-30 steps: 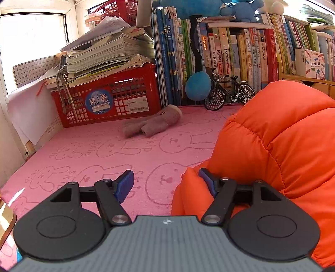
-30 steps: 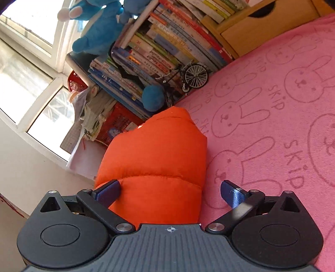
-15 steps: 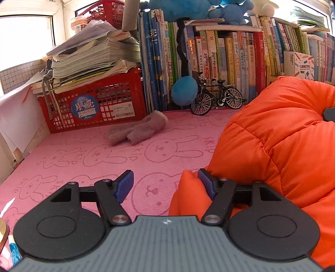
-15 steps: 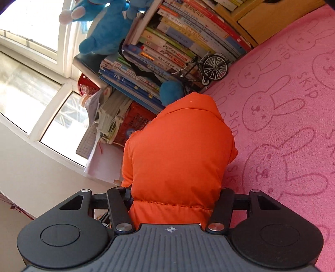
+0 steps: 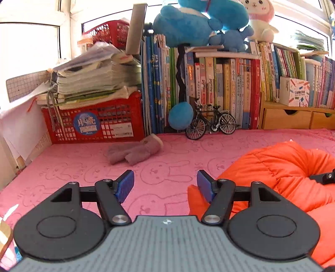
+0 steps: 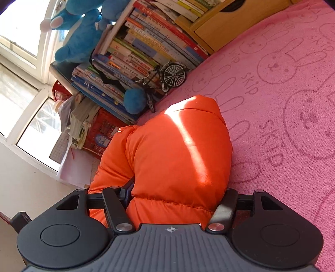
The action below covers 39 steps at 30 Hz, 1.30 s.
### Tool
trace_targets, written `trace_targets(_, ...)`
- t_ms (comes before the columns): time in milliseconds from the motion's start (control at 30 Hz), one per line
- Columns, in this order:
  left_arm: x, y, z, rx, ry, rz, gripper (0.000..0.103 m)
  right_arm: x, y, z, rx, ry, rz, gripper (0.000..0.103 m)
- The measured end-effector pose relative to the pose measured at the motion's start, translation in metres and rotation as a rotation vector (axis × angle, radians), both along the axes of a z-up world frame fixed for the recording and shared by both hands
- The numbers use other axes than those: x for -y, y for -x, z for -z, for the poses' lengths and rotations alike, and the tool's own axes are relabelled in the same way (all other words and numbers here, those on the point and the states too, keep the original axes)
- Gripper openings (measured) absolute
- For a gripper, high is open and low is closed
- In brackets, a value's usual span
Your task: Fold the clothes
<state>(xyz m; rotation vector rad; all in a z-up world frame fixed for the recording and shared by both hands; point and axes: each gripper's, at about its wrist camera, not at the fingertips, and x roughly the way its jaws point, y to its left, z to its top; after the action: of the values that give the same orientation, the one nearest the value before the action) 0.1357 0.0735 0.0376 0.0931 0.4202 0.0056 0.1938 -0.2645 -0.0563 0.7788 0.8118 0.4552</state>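
Observation:
An orange puffy jacket (image 5: 282, 173) lies bunched on the pink rabbit-print cloth (image 5: 167, 152). My left gripper (image 5: 165, 184) stands open over bare cloth with nothing between its blue pads. Its right finger (image 5: 206, 187) sits against the jacket's left edge. In the right wrist view a thick fold of the jacket (image 6: 178, 146) fills my right gripper (image 6: 178, 194). Both fingers press into the padding while the jaws are opening slightly. A tip of the right gripper (image 5: 323, 177) shows at the right edge of the left wrist view.
A mauve knitted glove (image 5: 136, 151) lies on the cloth ahead of the left gripper. Along the back stand a red basket (image 5: 94, 123) under stacked papers, rows of books, a model bicycle (image 5: 211, 123), blue plush toys (image 5: 199, 18) and wooden drawers (image 5: 293, 118).
The right gripper went from wide open around the jacket to closed on its padding. The left gripper rose, and the jacket now sits lower and farther right in its view.

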Motion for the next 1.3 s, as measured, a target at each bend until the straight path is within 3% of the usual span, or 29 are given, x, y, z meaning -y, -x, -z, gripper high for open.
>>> trace_targets(100,0.011,0.032,-0.024,0.097,-0.046,0.065,0.067,0.003,-0.002,0.002,0.009,-0.021,-0.011,0.064)
trace_targets(200,0.026,0.06,-0.025,0.105,-0.096,0.132,0.068,0.009,-0.002,0.003,0.013,-0.077,-0.032,0.069)
trace_targets(300,0.027,0.077,-0.016,0.051,-0.082,0.168,0.068,0.019,0.007,0.004,0.019,-0.161,-0.047,0.084)
trace_targets(367,0.022,0.084,-0.011,0.013,-0.051,0.169,0.068,0.025,0.018,0.003,0.041,-0.208,-0.069,0.103)
trace_targets(567,-0.006,0.095,0.002,-0.108,0.073,0.129,0.068,0.029,0.054,-0.003,0.041,-0.16,-0.152,0.103)
trace_targets(667,-0.007,0.092,0.012,-0.135,0.082,0.116,0.068,0.014,0.069,-0.006,0.06,-0.119,-0.184,0.103)
trace_targets(767,-0.002,0.087,0.02,-0.145,0.068,0.098,0.068,-0.001,0.069,-0.012,0.07,-0.064,-0.127,0.095)
trace_targets(867,0.003,0.073,0.023,-0.14,0.056,0.077,0.068,-0.007,0.059,-0.018,0.079,-0.03,-0.049,0.077)
trace_targets(967,0.012,0.051,0.022,-0.138,0.074,0.083,0.068,0.004,0.044,-0.019,0.065,-0.051,0.036,0.068)
trace_targets(1200,0.048,0.005,0.028,-0.138,0.058,0.116,0.069,0.051,0.021,-0.019,0.121,-0.015,0.218,0.066)
trace_targets(1300,0.055,0.01,0.026,-0.117,0.04,0.128,0.069,0.069,0.02,-0.027,0.145,0.066,0.251,0.075)
